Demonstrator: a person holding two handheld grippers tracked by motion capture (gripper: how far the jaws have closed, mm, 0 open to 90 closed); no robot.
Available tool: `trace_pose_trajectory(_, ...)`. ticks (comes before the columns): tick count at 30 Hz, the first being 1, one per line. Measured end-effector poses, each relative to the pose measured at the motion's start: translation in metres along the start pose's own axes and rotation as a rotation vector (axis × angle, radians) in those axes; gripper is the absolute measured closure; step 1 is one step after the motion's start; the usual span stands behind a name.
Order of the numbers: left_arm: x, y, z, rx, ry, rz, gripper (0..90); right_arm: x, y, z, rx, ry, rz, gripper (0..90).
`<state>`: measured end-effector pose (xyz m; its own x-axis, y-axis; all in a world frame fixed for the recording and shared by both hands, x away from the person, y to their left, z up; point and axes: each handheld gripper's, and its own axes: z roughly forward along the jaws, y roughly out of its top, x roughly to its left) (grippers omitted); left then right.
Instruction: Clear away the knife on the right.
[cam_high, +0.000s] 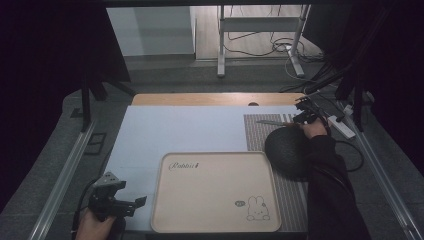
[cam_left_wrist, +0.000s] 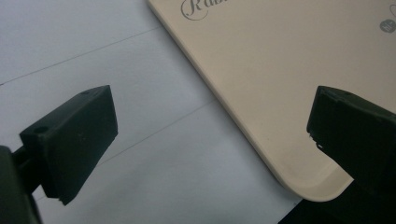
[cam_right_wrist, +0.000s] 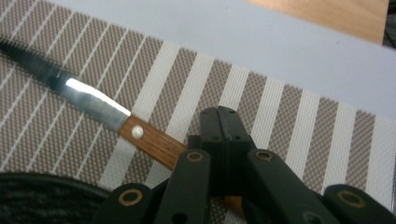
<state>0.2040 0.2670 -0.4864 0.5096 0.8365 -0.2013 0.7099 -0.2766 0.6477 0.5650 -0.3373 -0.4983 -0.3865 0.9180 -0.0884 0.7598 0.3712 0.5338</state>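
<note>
A knife (cam_high: 270, 122) with a steel blade (cam_right_wrist: 70, 88) and a brown wooden handle (cam_right_wrist: 152, 140) lies over the striped placemat (cam_high: 257, 134) at the back right, blade pointing left. My right gripper (cam_high: 303, 116) is at its handle end. In the right gripper view the jaws (cam_right_wrist: 219, 119) stand together, and the handle runs in under them, its rear part hidden. My left gripper (cam_high: 133, 206) rests at the front left, beside the near left corner of the beige tray (cam_high: 215, 155). Its jaws (cam_left_wrist: 210, 123) stand wide apart with nothing between them.
A dark round textured object (cam_high: 286, 149) sits on the placemat (cam_right_wrist: 280, 107) just right of the tray (cam_left_wrist: 261, 140), under my right forearm. A pale blue mat (cam_high: 190, 125) covers the table. A white power strip (cam_high: 342, 127) and cables lie off the right edge.
</note>
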Motion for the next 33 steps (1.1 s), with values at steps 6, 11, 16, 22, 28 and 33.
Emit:
trace_pose_trajectory(6,0.000,0.000,0.000,0.003,0.001,0.001,1.9,-0.004,-0.009,-0.006,0.020,0.032,0.008,89.1)
trace_pose_trajectory(11,0.000,0.001,0.001,0.006,0.000,0.002,2.0,-0.008,-0.015,-0.011,0.048,0.079,0.014,89.2)
trace_pose_trajectory(16,0.000,0.002,0.002,0.007,0.000,0.003,2.1,-0.010,-0.014,-0.014,0.029,0.076,0.021,80.6)
trace_pose_trajectory(22,0.000,0.002,0.002,0.007,0.000,0.003,2.1,-0.003,-0.006,-0.013,0.002,0.076,0.023,48.8)
trace_pose_trajectory(28,0.000,0.002,0.002,0.006,0.000,0.003,2.2,0.008,0.002,-0.007,0.009,0.123,0.026,27.1)
trace_pose_trajectory(33,0.000,0.002,0.001,0.006,0.000,0.003,2.2,0.018,0.006,0.001,0.038,0.114,-0.007,25.3)
